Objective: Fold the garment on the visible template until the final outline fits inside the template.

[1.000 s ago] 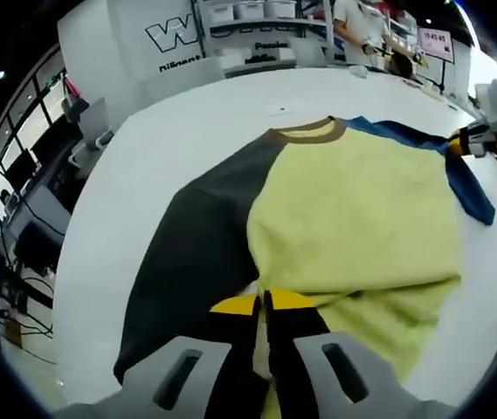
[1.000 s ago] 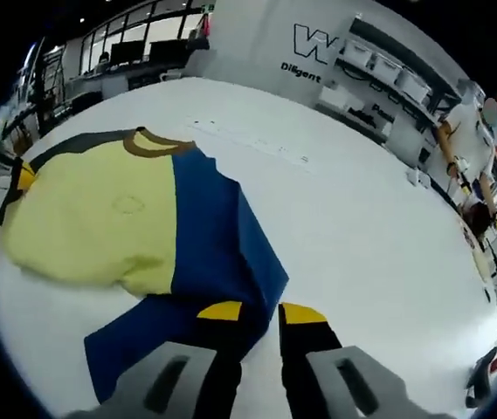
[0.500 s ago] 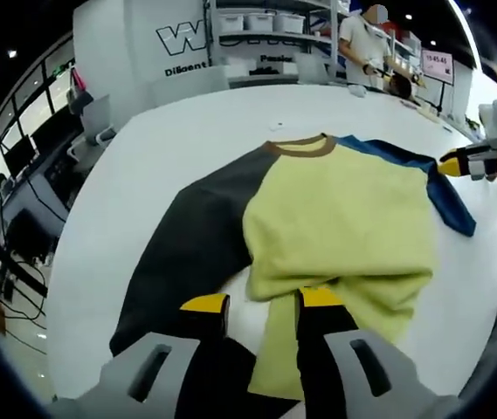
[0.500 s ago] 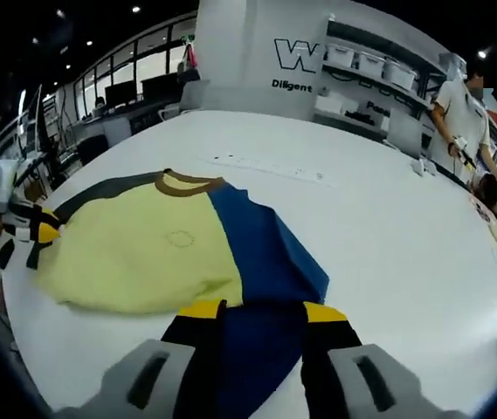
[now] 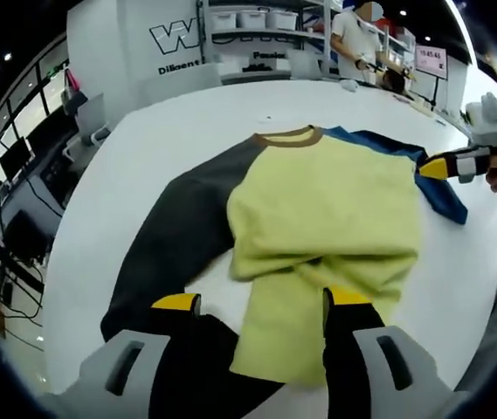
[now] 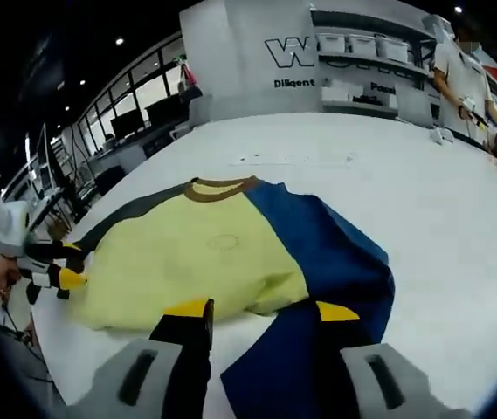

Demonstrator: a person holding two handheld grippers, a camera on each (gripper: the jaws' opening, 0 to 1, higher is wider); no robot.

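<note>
The garment lies flat on the white table: yellow body, brown collar, dark grey sleeve, blue sleeve. Its lower yellow part is folded up into a bunched ridge. My left gripper stands open over the yellow hem strip and grips nothing. In the right gripper view the same garment shows with the blue sleeve nearest. My right gripper is open above that sleeve's end. Each gripper appears in the other's view, the right gripper at the blue sleeve and the left gripper at the yellow edge.
The white table is wide with bare surface around the garment. Shelves with bins and a standing person are at the back. Desks with monitors lie beyond the table's left edge.
Both grippers have gone from shut on the cloth to open and drawn back a little. The yellow hem and the blue sleeve end now lie loose on the table.
</note>
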